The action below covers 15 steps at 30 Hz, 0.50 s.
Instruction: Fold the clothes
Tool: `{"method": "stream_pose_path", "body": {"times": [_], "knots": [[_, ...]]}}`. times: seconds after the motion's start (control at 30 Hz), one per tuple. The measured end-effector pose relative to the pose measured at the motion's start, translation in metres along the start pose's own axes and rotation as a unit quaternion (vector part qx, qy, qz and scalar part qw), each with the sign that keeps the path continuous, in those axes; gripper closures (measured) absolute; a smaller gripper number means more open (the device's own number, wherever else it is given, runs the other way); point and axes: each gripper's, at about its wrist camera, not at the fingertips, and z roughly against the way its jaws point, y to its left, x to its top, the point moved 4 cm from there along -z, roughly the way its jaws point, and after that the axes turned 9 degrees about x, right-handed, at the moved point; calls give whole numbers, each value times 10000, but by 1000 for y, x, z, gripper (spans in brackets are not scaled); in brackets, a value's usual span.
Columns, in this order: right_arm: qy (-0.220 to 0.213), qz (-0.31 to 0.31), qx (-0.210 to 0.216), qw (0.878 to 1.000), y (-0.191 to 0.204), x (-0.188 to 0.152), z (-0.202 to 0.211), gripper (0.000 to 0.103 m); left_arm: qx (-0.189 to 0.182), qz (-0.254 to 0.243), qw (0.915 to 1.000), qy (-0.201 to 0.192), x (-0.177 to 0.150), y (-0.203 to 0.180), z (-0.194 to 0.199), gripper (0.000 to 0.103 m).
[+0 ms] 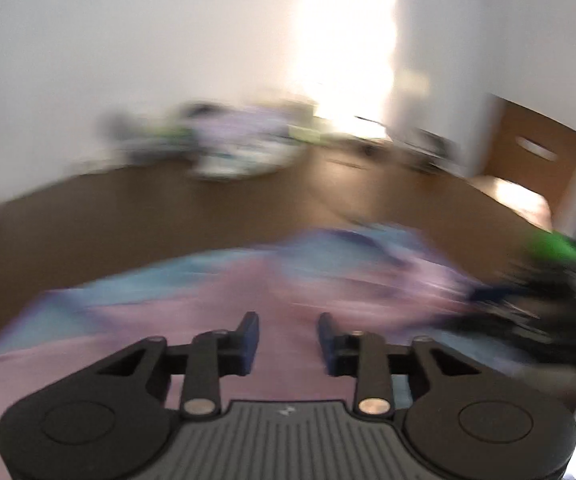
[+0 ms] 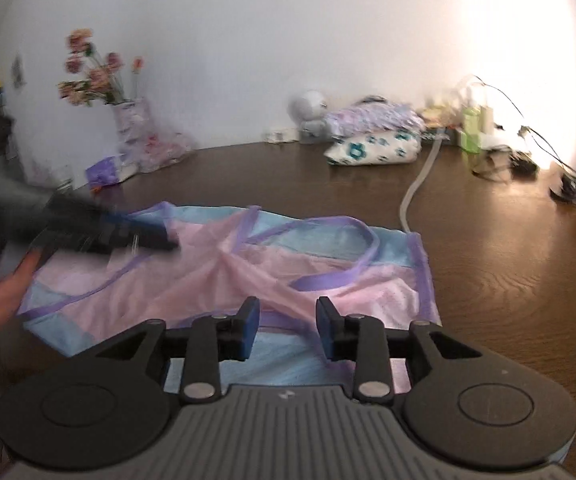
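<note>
- Both sets of jaws are standing apart with nothing pinched in them. Your right gripper (image 2: 287, 330) has a clear gap between its blue pads, and all you see through it is cloth lying flat underneath.
- Same deal for your left gripper (image 1: 287, 338): pads apart, pink fabric showing in the gap, nothing clamped. That view is pretty smeared, so fine detail is a wash.
- Right under and just ahead of both jaws is the garment (image 2: 248, 268), a pink and light-blue mesh top with purple trim, spread on the dark wooden table (image 2: 508, 248). It's rumpled, with a purple strap looping across the middle.
- From the right view, your left gripper sits over the garment's far-left edge, and your hand (image 2: 4, 292) behind it is blurred.
- Further out past the garment, a pale cable (image 2: 414, 188) runs toward the back of the table.
- Way back by the wall: a vase of flowers (image 2: 128, 128) to the left, a folded pile of patterned cloth (image 2: 372, 140) straight ahead, tangled wires to the right.
</note>
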Motion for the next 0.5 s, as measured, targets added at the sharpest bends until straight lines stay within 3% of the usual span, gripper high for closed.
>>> {"method": "stream_pose_path", "body": {"times": [0.13, 0.17, 0.27, 0.37, 0.47, 0.5], "knots": [[-82, -323, -76, 9994, -10, 2, 2, 72, 466, -820, 9954, 180, -8, -37, -25, 71], [-108, -411, -77, 9991, -13, 4, 3, 72, 504, -844, 9950, 201, -9, -39, -27, 72], [-169, -650, -158, 9976, -23, 12, -1, 70, 270, -657, 9968, 371, -10, -37, -26, 98], [-120, -874, -254, 9958, -33, 21, -13, 63, 308, -643, 9970, 308, -15, -36, -19, 102], [80, -914, -406, 9950, -38, 22, -30, 65, 224, -615, 9976, 212, -24, -39, -14, 102], [224, -781, -444, 9957, -37, 22, -36, 77, 216, -564, 9980, 176, -26, -38, -14, 102]]}}
